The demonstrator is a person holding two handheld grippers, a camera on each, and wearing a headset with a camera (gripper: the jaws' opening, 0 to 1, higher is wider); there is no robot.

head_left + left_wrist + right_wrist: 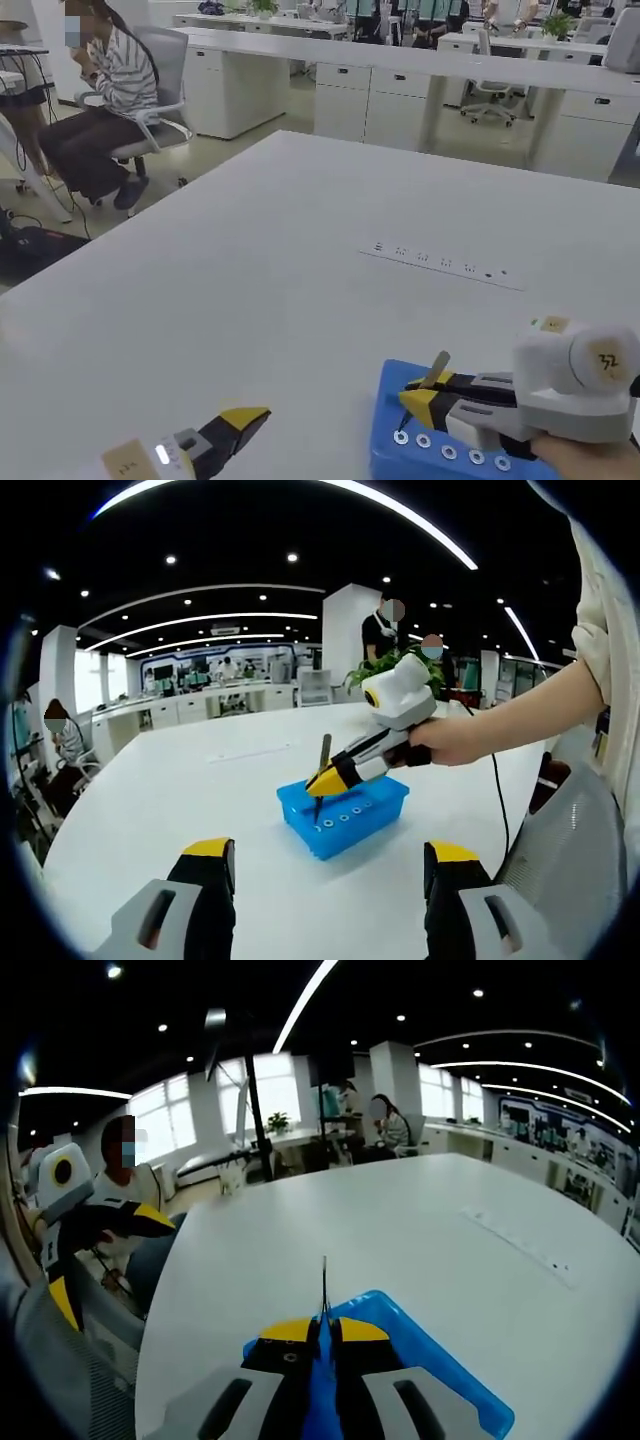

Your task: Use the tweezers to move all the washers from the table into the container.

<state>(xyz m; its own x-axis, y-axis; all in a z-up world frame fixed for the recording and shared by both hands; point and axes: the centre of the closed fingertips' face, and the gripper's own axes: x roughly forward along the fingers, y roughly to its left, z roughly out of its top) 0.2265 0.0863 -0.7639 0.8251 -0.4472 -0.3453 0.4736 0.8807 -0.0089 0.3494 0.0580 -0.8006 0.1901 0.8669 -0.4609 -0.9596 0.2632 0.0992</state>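
— State of the right gripper (418,402)?
— Held in a hand (590,462), right over the blue container (392,455). Jaws pressed together on the tweezers (437,368), gripping them firmly.
— And the two ends of the tweezers?
— Grey upper end sticking up above the container. In the left gripper view, dark tip pointing down into the container, close over its floor. Touching anything or not: cannot tell.
— Where to look for the washers (449,452)?
— Inside the container, five in a row along its floor, just beside one another, under the yellow jaw tips.
— State of the left gripper (245,418)?
— Left of the container in the head view, well apart from it, above the white table (250,280). Jaws spread wide, holding nothing. In its own view, aimed straight at the container.
— Anything else around?
— A strip of sockets (440,265) set flush in the table, beyond the container. Much farther beyond, off the table's edge, a person (105,100) seated on an office chair (165,90), plus rows of white desks (400,90) behind.
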